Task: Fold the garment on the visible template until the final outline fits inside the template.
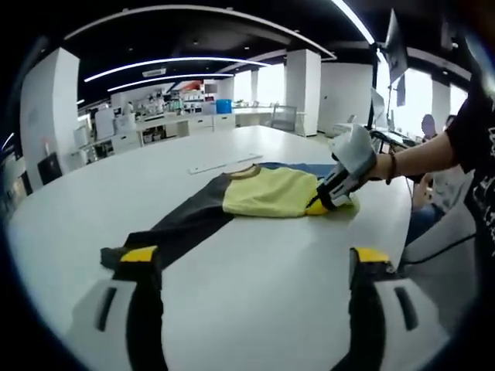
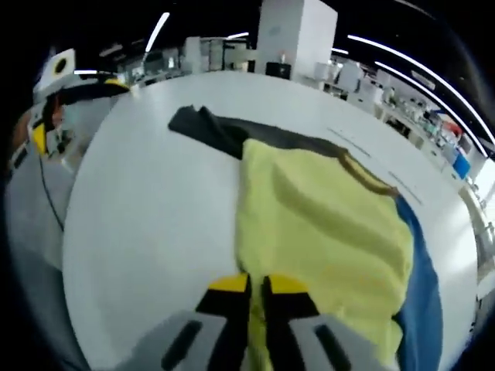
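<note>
A yellow garment [image 1: 271, 192] with a long black part [image 1: 186, 224] lies on the white table [image 1: 255, 309], over a blue template [image 1: 305, 167] that shows along its far edge. My right gripper [image 1: 323, 202], held by a hand from the right, is shut on the yellow hem. Its own view has the jaws [image 2: 255, 287] closed on the yellow cloth [image 2: 325, 224], the black part [image 2: 232, 135] beyond and the blue template [image 2: 424, 309] at the right. My left gripper [image 1: 255, 259] stands wide open, its left fingertip [image 1: 139, 253] by the end of the black part.
A thin white strip [image 1: 224, 164] lies on the table behind the garment. A person's arm [image 1: 433, 154] reaches in at the right, near the table's edge. Office desks and a white pillar [image 1: 303, 89] stand far behind. A cable [image 2: 48, 185] hangs off the table's left side.
</note>
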A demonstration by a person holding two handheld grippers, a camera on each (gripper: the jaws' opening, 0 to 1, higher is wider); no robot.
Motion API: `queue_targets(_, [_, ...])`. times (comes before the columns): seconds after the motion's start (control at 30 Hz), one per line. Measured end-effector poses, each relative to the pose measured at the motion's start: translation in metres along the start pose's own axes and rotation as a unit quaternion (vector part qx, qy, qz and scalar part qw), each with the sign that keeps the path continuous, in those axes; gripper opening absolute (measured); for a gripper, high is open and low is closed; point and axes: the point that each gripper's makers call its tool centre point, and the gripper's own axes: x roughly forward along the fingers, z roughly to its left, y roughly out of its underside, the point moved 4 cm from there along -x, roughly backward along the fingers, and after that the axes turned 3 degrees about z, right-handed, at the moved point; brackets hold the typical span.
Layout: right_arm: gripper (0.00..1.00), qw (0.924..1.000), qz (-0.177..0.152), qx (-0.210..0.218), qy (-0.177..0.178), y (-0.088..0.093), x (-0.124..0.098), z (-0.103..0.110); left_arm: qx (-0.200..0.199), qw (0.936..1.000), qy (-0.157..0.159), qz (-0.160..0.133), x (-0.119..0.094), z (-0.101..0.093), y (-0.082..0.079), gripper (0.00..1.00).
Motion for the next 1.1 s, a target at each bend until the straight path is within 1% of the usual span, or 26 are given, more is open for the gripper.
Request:
queue_targets(0.1, [0.00,0.9999,-0.007,0.012,-0.001,-0.003,-0.008,-0.001,-0.001,1.0000,0.002,-0.002,0.001,0.000,-0.001,0.97])
queue_targets(0.13, [0.00,0.9999,-0.014,0.008,0.002,-0.006,-0.012,-0.002,-0.002,1.0000,0.004,-0.004,0.002,-0.001,-0.001,0.96])
queue_targets(0.17, [0.00,0.9999,-0.013,0.011,0.001,-0.008,-0.014,-0.003,-0.001,1.0000,0.005,-0.004,0.002,-0.001,-0.001,0.96])
queue_targets(0.27, [0.00,0.9995,-0.028,0.006,0.014,-0.021,-0.025,-0.015,-0.002,1.0000,0.007,-0.002,0.006,-0.002,0.000,0.96])
queue_targets(0.43, [0.00,0.9981,-0.041,-0.014,0.043,-0.039,-0.038,-0.035,-0.004,0.9999,0.012,0.000,0.012,-0.004,0.000,0.95])
queue_targets(0.67, [0.00,0.9968,-0.045,-0.012,0.065,-0.048,-0.041,-0.055,-0.002,0.9998,0.022,0.000,0.019,-0.006,-0.002,0.93])
queue_targets(0.73, [0.00,0.9964,-0.047,-0.005,0.071,-0.051,-0.041,-0.063,0.000,0.9997,0.024,0.002,0.022,-0.007,-0.003,0.92])
queue_targets(0.87, [0.00,0.9955,-0.050,0.002,0.081,-0.057,-0.042,-0.074,-0.001,0.9996,0.028,0.003,0.028,-0.007,-0.003,0.91])
queue_targets(0.97, [0.00,0.9953,-0.048,-0.002,0.085,-0.061,-0.041,-0.080,-0.004,0.9995,0.033,0.002,0.032,-0.007,-0.003,0.90])
queue_targets(1.1, [0.00,0.9940,-0.046,-0.019,0.098,-0.072,-0.037,-0.094,-0.004,0.9993,0.037,0.004,0.039,-0.009,-0.003,0.87])
